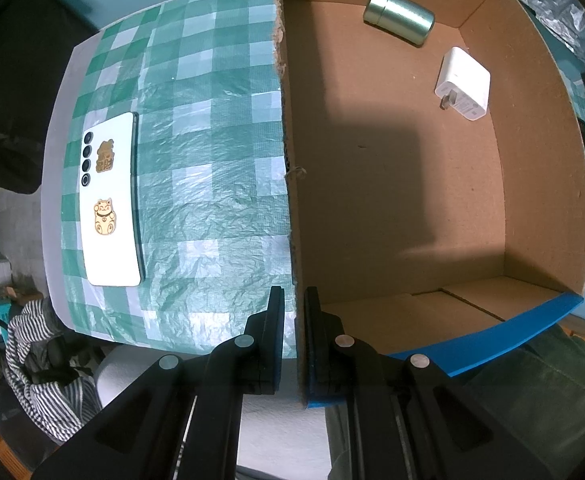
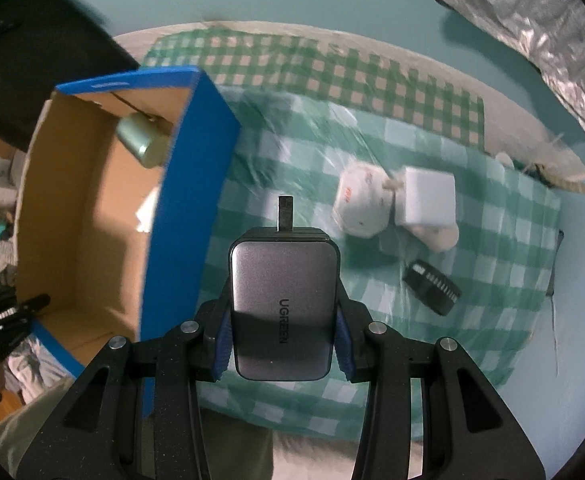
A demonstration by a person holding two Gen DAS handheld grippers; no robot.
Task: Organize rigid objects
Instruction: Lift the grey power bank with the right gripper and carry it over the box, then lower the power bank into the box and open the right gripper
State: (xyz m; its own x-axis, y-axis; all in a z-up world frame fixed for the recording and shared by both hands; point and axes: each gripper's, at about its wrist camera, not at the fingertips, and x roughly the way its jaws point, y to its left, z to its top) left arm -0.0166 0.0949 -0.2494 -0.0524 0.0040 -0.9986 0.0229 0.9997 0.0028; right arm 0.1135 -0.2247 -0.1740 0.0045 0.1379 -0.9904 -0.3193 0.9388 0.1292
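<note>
My left gripper (image 1: 294, 320) is shut on the near wall of the cardboard box (image 1: 292, 184), one finger outside, one inside. A green metal tin (image 1: 398, 16) and a white charger (image 1: 463, 83) lie on the box floor. A white phone (image 1: 110, 200) with gold cat stickers rests face down on the checked cloth outside the box. My right gripper (image 2: 282, 312) is shut on a grey charger (image 2: 282, 304), held above the cloth to the right of the box (image 2: 184, 216), prong pointing away. The tin (image 2: 140, 142) shows inside the box.
On the checked cloth (image 2: 472, 208) to the right lie a white rounded item (image 2: 358, 206), a white block (image 2: 428, 196), and a black comb-like piece (image 2: 431, 286). Crinkled foil (image 2: 532, 28) hangs at the upper right. Striped fabric (image 1: 44, 368) lies below the table edge.
</note>
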